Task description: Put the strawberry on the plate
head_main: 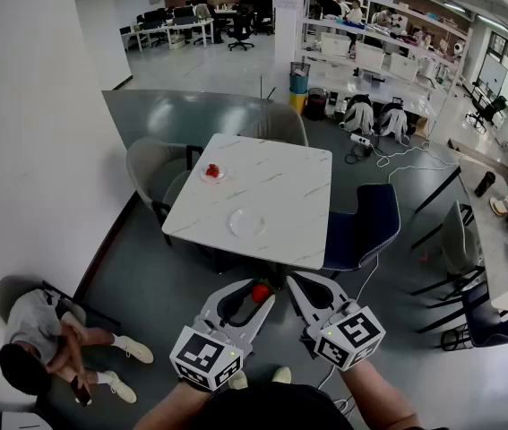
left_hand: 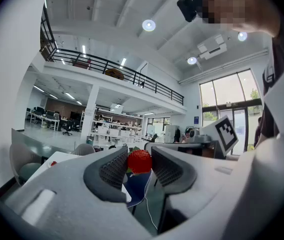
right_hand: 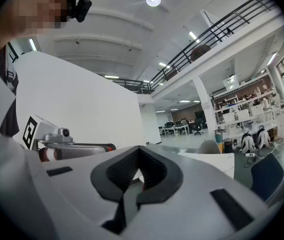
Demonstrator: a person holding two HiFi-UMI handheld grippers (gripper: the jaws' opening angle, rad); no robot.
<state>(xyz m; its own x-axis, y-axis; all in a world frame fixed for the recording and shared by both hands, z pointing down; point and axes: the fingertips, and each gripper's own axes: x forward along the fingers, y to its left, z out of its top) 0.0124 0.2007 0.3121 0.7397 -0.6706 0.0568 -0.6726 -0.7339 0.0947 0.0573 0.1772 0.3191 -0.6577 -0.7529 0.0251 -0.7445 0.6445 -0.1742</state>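
Observation:
A red strawberry [head_main: 260, 291] [left_hand: 139, 161] sits between the tips of my left gripper [head_main: 259, 296] [left_hand: 139, 165], and both ribbed pads press on it. I hold it in the air, short of the near edge of the white marble table [head_main: 289, 182]. An empty clear plate [head_main: 246, 222] lies near the table's front edge. A smaller dish [head_main: 212, 174] with red fruit on it stands by the table's left edge. To the right of the left gripper, my right gripper [head_main: 293, 281] [right_hand: 138, 152] is shut with nothing in it.
A dark blue chair [head_main: 365, 227] stands at the table's right side, and grey chairs [head_main: 150, 164] at its left and far sides. A person [head_main: 43, 339] sits on the floor at lower left by the white wall. Desks and cables lie beyond on the right.

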